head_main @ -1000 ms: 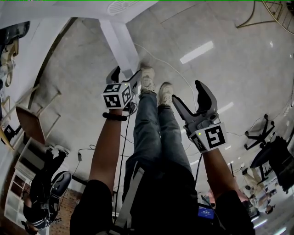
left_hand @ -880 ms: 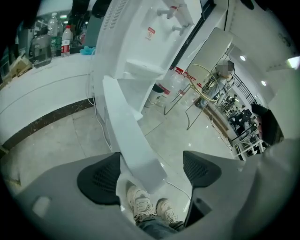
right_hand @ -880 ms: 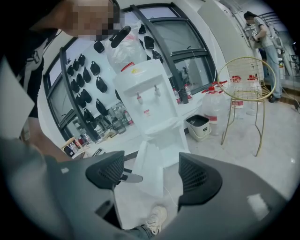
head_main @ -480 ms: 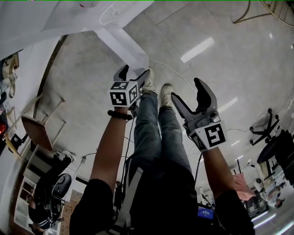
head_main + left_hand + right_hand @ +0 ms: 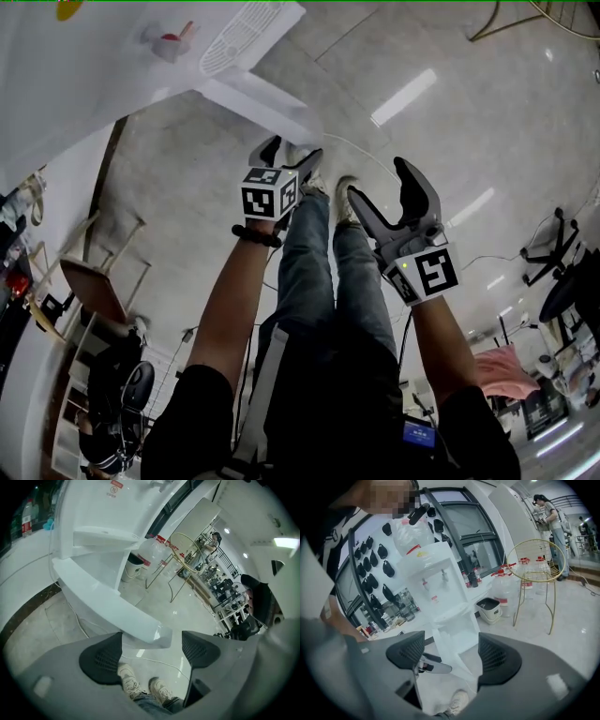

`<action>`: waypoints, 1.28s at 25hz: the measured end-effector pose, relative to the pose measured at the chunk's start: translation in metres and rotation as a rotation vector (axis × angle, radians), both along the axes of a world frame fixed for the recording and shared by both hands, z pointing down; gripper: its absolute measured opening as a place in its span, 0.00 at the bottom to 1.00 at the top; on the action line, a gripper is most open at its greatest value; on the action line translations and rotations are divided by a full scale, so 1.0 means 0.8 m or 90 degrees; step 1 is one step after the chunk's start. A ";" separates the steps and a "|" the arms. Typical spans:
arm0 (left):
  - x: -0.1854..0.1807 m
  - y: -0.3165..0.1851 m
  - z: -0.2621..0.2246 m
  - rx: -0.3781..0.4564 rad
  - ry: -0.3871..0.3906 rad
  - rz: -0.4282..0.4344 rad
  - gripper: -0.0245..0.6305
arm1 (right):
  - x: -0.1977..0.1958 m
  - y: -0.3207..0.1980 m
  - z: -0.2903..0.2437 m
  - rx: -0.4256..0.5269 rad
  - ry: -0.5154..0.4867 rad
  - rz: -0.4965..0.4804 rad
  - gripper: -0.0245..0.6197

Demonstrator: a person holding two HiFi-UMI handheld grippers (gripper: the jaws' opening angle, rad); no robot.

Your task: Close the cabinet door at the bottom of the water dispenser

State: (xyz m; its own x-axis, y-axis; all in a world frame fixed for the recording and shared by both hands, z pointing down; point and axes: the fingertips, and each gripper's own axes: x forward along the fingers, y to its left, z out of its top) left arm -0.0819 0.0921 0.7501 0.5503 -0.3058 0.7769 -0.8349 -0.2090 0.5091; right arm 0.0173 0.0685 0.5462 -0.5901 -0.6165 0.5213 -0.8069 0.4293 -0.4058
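We are viewing the tall white plastic water dispenser [image 5: 112, 66] at upper left; its flat white cabinet door [image 5: 253, 101] is standing open at the base, near our shoes. The left gripper [image 5: 292, 155] and right gripper [image 5: 380, 183] are both hanging spread and empty. Compared with a second ago, the left gripper is sitting nearer the door's edge.

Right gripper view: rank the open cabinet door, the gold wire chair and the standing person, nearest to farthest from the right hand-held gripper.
1. open cabinet door, centre, just ahead.
2. gold wire chair, right, mid-floor.
3. standing person, upper right, far back.
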 end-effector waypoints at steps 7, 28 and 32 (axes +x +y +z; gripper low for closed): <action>0.009 -0.014 -0.002 -0.019 0.019 0.027 0.67 | 0.003 -0.017 0.008 -0.021 0.020 0.021 0.58; 0.043 -0.085 -0.005 -0.013 0.031 0.069 0.64 | 0.033 -0.098 0.009 0.018 0.027 0.065 0.56; 0.047 -0.106 -0.004 -0.002 0.028 0.050 0.63 | 0.038 -0.113 0.011 0.017 0.024 0.053 0.56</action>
